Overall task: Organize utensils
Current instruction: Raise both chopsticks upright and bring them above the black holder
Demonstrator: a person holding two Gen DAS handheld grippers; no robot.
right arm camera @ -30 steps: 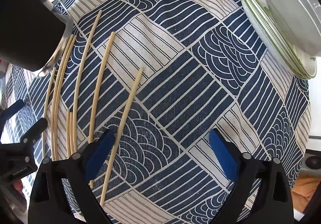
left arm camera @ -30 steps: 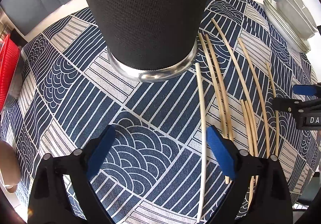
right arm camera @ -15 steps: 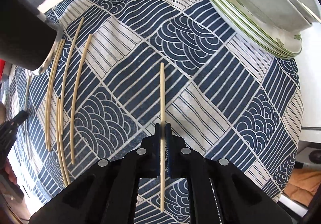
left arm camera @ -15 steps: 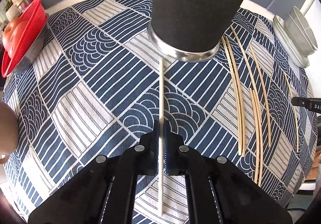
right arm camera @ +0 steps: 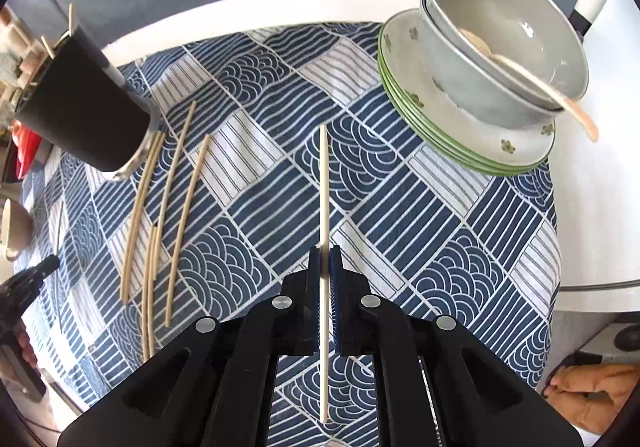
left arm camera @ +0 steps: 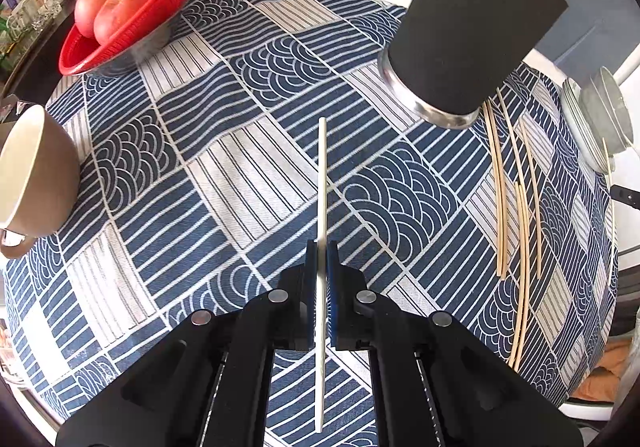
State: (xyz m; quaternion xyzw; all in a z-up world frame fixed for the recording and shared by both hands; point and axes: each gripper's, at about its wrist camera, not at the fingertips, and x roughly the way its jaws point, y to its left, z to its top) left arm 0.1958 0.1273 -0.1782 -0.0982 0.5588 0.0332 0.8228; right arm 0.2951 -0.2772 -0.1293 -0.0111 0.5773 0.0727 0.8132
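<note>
Gripping one white chopstick (left arm camera: 322,183), the left gripper (left arm camera: 321,247) has its fingers (left arm camera: 308,267) clamped on it, stick lifted above the patterned cloth (left arm camera: 248,167) on the counter. Far left: brown cup (left arm camera: 36,171), red basket (left arm camera: 132,7) with apples (left arm camera: 116,7). Right of the held stick: black holder (left arm camera: 476,27) upright, then loose chopsticks (left arm camera: 500,199) lying flat on the cloth beside its base. Right gripper (right arm camera: 325,251) likewise clamped on a tan chopstick (right arm camera: 324,183), also off the cloth. Holder already has a few sticks poking out. Far right: stacked plates (right arm camera: 404,103) with bowls (right arm camera: 500,47) and a spoon (right arm camera: 540,83) on top.
</note>
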